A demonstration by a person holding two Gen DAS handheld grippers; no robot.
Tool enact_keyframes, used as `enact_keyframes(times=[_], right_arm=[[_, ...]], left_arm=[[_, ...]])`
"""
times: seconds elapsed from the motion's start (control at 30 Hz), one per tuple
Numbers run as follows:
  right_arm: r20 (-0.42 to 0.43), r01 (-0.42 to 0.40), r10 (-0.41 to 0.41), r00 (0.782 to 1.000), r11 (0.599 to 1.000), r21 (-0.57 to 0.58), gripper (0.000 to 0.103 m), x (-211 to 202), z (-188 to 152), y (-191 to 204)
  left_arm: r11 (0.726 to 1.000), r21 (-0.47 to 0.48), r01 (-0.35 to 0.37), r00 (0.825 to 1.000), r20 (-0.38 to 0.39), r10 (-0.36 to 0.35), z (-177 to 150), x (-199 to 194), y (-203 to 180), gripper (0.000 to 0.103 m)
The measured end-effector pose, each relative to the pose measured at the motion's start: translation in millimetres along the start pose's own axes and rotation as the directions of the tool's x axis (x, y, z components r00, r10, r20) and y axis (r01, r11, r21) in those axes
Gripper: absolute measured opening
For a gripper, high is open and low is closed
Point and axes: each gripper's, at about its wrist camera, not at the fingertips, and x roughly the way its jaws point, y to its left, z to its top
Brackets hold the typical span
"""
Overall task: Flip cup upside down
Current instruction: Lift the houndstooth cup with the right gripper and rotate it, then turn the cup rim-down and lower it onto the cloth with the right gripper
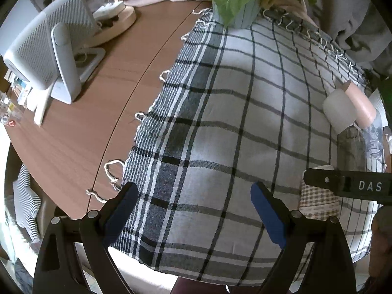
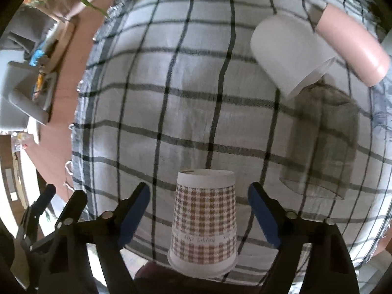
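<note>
A paper cup (image 2: 204,220) with a brown checked pattern stands upside down on the plaid cloth (image 2: 196,98), its wide rim at the near edge. My right gripper (image 2: 199,196) is open, its blue-padded fingers either side of the cup with gaps on both sides. In the left wrist view the cup (image 1: 318,201) shows at the right, partly behind the right gripper's black finger (image 1: 348,186). My left gripper (image 1: 193,196) is open and empty over the plaid cloth (image 1: 220,122).
A white cup (image 2: 289,54) and a pink cylinder (image 2: 352,49) lie at the cloth's far right. A grey cloth patch (image 2: 323,142) lies below them. A vase with sunflowers (image 1: 242,2) stands at the back. A white fan (image 1: 49,46) stands on the wooden table (image 1: 98,122) at left.
</note>
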Motion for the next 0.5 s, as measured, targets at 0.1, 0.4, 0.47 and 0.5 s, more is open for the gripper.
enact_keyframes(times=[0.1, 0.4, 0.47, 0.5], right_arm=[[-0.022, 0.006, -0.006, 1.000, 1.000, -0.004, 0.077, 10.0, 4.4, 2.5], [-0.036, 0.001, 0.000, 0.999, 1.000, 0.014, 0.054, 20.3, 7.5, 2.5], [-0.027, -0.008, 0.009, 1.000, 1.000, 0.022, 0.054, 18.3, 3.5, 0.9], [-0.016, -0.007, 0.007, 1.000, 1.000, 0.024, 0.054, 18.5, 5.6, -2.9]], left_arm=[[1.000, -0.002, 0.004, 1.000, -0.014, -0.004, 0.2, 4.8, 1.8, 0.094], [1.000, 0.011, 0.005, 1.000, -0.016, -0.005, 0.8, 6.4, 1.2, 0.094], [1.000, 0.016, 0.008, 1.000, -0.011, -0.008, 0.5, 4.6, 0.3, 0.094], [1.000, 0.018, 0.007, 1.000, -0.006, -0.007, 0.3, 3.0, -0.5, 0.094]])
